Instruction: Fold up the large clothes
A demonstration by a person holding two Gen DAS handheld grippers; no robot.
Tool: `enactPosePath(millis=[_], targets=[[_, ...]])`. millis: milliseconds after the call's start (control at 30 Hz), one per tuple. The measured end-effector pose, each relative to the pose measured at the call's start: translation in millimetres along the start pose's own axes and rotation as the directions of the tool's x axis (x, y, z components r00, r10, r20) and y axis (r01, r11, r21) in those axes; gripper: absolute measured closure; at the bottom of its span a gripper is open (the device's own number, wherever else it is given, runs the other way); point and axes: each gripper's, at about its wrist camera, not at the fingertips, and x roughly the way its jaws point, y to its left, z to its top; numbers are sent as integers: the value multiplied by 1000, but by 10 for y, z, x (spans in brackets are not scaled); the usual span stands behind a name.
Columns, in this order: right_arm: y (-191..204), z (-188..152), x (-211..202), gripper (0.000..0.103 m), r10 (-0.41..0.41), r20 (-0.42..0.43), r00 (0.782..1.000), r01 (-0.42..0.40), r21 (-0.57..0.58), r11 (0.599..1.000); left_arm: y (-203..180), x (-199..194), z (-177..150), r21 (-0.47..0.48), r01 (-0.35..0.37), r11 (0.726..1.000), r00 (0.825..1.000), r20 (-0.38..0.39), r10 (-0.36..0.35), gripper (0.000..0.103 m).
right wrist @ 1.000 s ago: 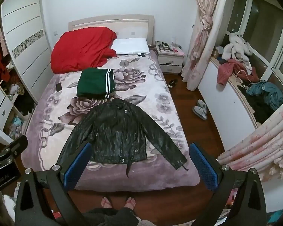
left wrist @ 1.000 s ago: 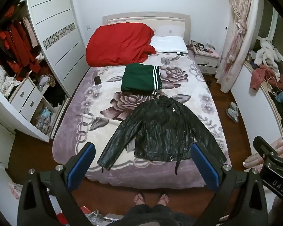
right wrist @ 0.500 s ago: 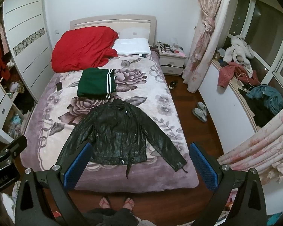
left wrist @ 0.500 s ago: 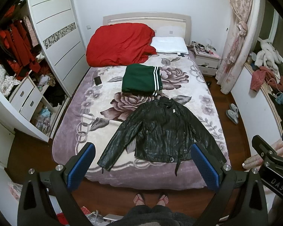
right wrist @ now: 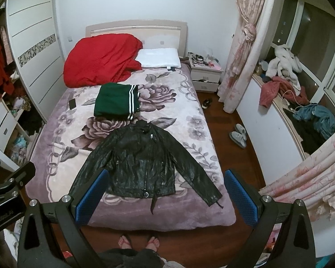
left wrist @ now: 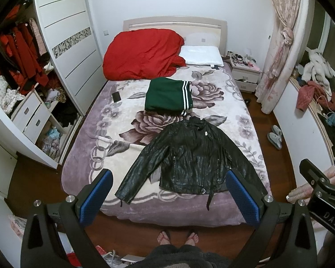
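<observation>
A black leather jacket (left wrist: 193,158) lies flat, front up, sleeves spread, on the near half of the bed; it also shows in the right wrist view (right wrist: 143,163). A folded green garment with white stripes (left wrist: 168,97) lies behind it, also seen from the right (right wrist: 116,101). My left gripper (left wrist: 168,195) is open and empty, held high above the foot of the bed. My right gripper (right wrist: 165,193) is open and empty at the same height, to the right of the left one.
The bed has a purple floral blanket (left wrist: 100,134), a red quilt (left wrist: 143,54), a white pillow (left wrist: 202,55) and a phone (left wrist: 116,96). An open wardrobe (left wrist: 15,71) stands left. A nightstand (right wrist: 204,76), curtains, slippers (right wrist: 239,135) and a cluttered sill stand right. The person's feet (left wrist: 178,237) are at the bed's foot.
Both views have shifted only slightly; the grippers stay open and high above the bed's foot. The jacket has not moved.
</observation>
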Motion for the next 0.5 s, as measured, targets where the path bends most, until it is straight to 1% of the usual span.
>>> enactPosePath(millis=[167, 367, 500], targets=[[-1, 13, -16, 0, 2, 2, 1000, -2, 1, 1000, -5, -5, -23, 1, -1, 1000, 1000, 3, 1, 0], [-13, 44, -46, 0, 2, 2, 1000, -2, 1, 1000, 4, 2, 65, 3, -1, 1000, 1000, 5, 1, 0], [1, 32, -43, 0, 2, 4, 1000, -2, 1, 1000, 9, -3, 42, 1, 0, 1000, 1000, 6, 0, 0]])
